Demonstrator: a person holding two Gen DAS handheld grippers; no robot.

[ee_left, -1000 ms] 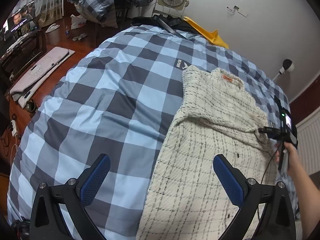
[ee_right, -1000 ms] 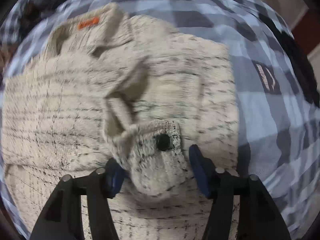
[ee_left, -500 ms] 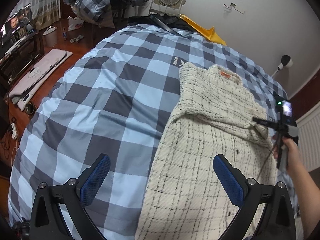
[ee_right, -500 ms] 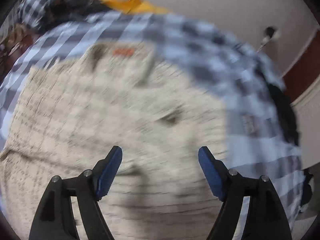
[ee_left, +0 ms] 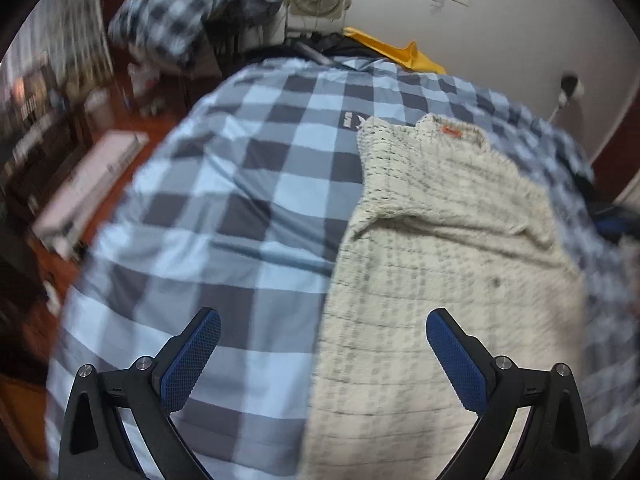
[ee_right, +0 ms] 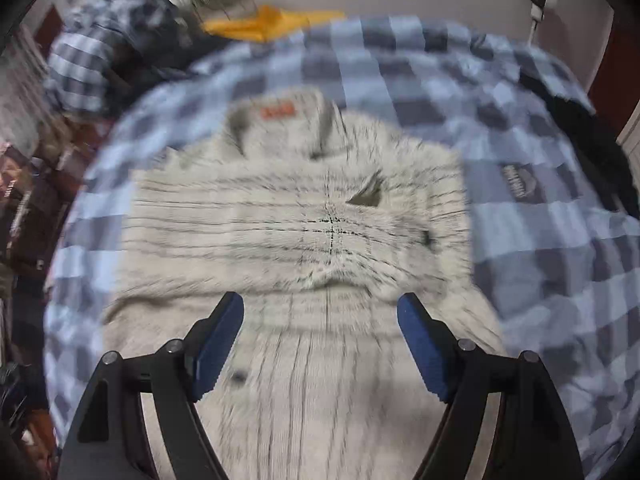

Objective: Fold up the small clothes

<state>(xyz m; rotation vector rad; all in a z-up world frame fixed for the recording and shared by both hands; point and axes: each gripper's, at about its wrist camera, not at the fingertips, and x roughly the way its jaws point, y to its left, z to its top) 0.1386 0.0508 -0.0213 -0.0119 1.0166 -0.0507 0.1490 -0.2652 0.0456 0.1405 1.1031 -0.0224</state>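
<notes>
Your cream checked shirt [ee_right: 304, 216] lies flat on the bed [ee_left: 224, 200], collar toward twelve o'clock, both sleeves folded across the chest. Your right gripper [ee_right: 320, 336] has just been opening its jaws; nothing is between them. The left gripper [ee_left: 320, 356] gapes wide, empty. The loose cuff at three o'clock could slide off if you tug the hem.

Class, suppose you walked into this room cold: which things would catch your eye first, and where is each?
First, the cream checked shirt lying on the bed, sleeves folded across its chest, an orange label at its collar. Under it spreads the blue checked duvet. A yellow cloth lies at the far edge by the wall.
</notes>
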